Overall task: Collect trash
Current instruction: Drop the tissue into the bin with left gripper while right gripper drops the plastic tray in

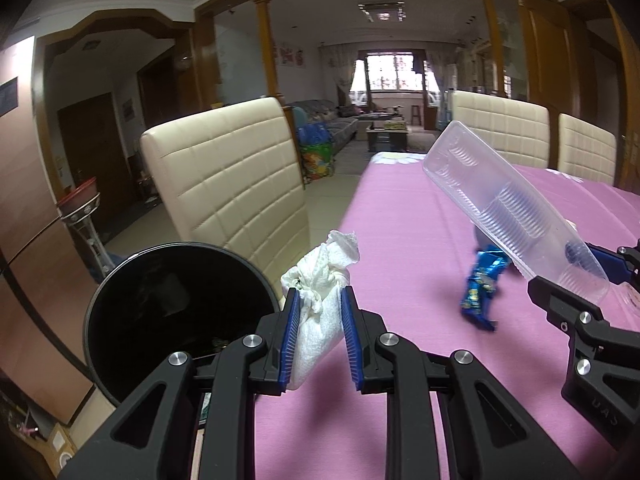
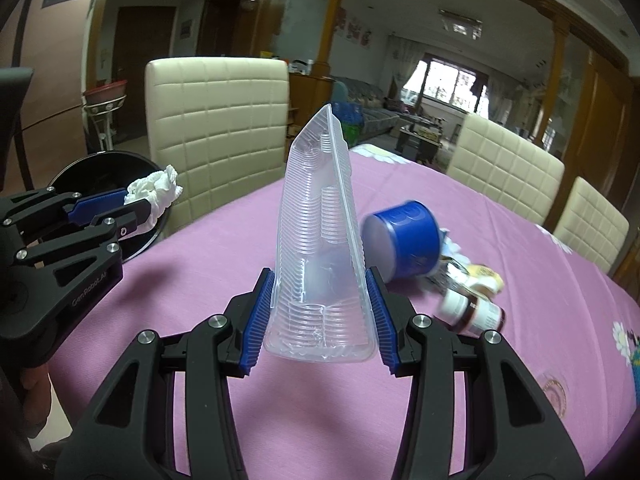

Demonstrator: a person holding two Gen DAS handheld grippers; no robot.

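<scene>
My left gripper (image 1: 320, 300) is shut on a crumpled white tissue (image 1: 320, 280) and holds it above the pink table edge, just right of a round black bin (image 1: 176, 312). My right gripper (image 2: 320, 284) is shut on a clear ribbed plastic tray (image 2: 320, 240) that stands upright above the table. The tray also shows in the left wrist view (image 1: 508, 204). The left gripper with the tissue (image 2: 154, 192) shows in the right wrist view, beside the bin (image 2: 100, 172). A blue snack wrapper (image 1: 482, 284) lies on the table.
A pink tablecloth (image 2: 540, 280) covers the table. A blue cup on its side (image 2: 408, 236), a small brown bottle with a white cap (image 2: 476, 312) and more wrappers (image 2: 476, 276) lie at the right. Cream chairs (image 1: 224, 184) stand around the table.
</scene>
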